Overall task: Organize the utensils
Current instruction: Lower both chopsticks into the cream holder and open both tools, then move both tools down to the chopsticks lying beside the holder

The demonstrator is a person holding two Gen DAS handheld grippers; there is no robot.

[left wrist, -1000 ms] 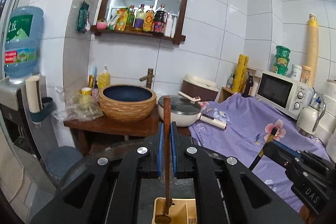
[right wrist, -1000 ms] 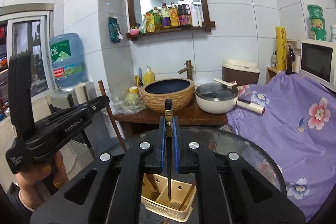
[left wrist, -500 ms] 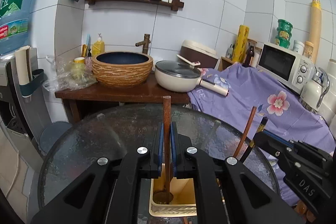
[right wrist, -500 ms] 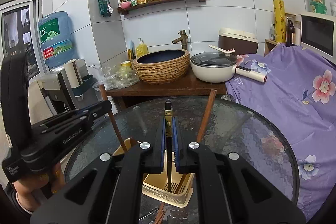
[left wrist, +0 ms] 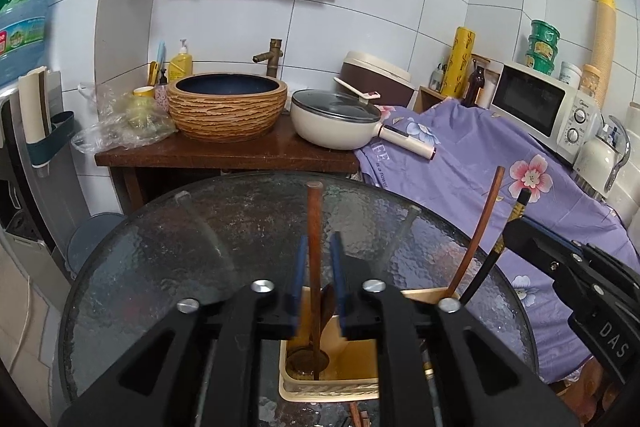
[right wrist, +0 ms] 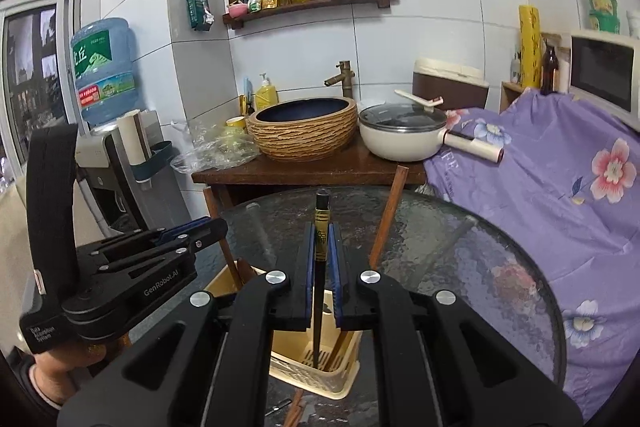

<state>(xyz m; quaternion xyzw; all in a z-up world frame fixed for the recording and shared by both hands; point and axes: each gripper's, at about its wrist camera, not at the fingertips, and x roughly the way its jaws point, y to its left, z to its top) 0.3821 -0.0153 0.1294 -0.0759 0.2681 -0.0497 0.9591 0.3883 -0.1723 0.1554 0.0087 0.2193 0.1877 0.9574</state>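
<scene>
Both hands have dropped toward the cream slotted plastic basket (right wrist: 316, 367). Left gripper (left wrist: 316, 291) is opening, freeing the brown wooden spoon (left wrist: 314, 247); right gripper (right wrist: 322, 275) stays clenched on the black chopstick (right wrist: 321, 227), unreleased.

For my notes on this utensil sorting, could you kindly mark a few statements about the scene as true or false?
1. The wooden spoon stands with its bowl down in the caddy. True.
2. The right gripper holds a fork. False: a black chopstick.
3. The caddy sits on a glass table. True.
4. The pan has no lid. False: a glass lid covers it.
</scene>
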